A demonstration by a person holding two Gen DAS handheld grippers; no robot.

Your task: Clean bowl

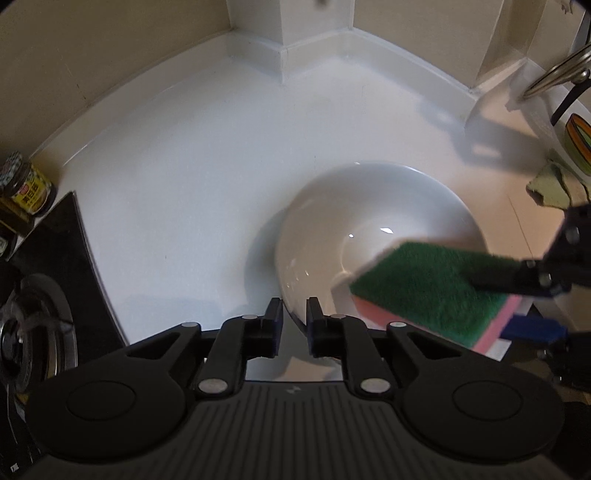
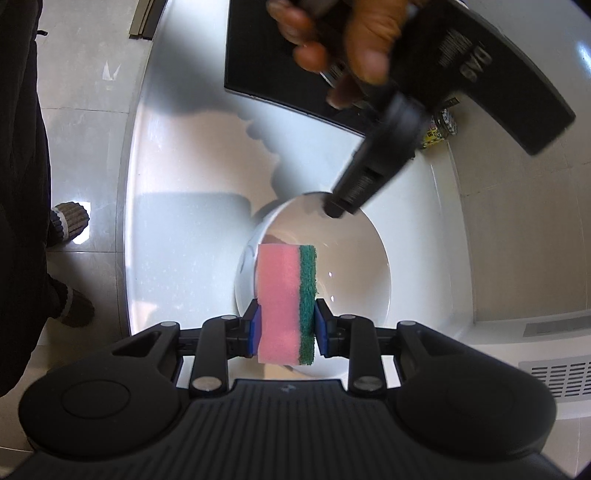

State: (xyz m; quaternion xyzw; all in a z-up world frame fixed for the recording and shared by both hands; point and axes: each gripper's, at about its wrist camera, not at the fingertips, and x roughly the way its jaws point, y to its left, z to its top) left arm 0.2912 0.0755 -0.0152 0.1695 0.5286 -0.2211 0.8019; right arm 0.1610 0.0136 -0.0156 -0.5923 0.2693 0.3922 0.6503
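Left claw (image 1: 294, 308) pinches the near rim of the bowl (image 1: 369, 221), which sits tilted on the white desk (image 1: 184, 166); the rim below the fingers is hidden by the claw body. Right claw (image 2: 283, 326) is clamped on the sponge (image 2: 286, 295), pink side at 9 o'clock, green at 3. Sponge tip reaches inside the bowl; contact unclear. A hand (image 2: 343, 33), blurred, is cut off at 12 o'clock.

We see our left gripper (image 1: 294, 314) with its jaws closed on the near rim of the glossy white ceramic bowl (image 1: 373, 236), which sits on the white countertop (image 1: 177, 177) toward its right edge. Our right gripper (image 1: 532, 299) holds a green-and-pink rectangular sponge (image 1: 424, 291) over the bowl's right side. A yellow-labelled jar (image 1: 29, 188) stands at the left edge.
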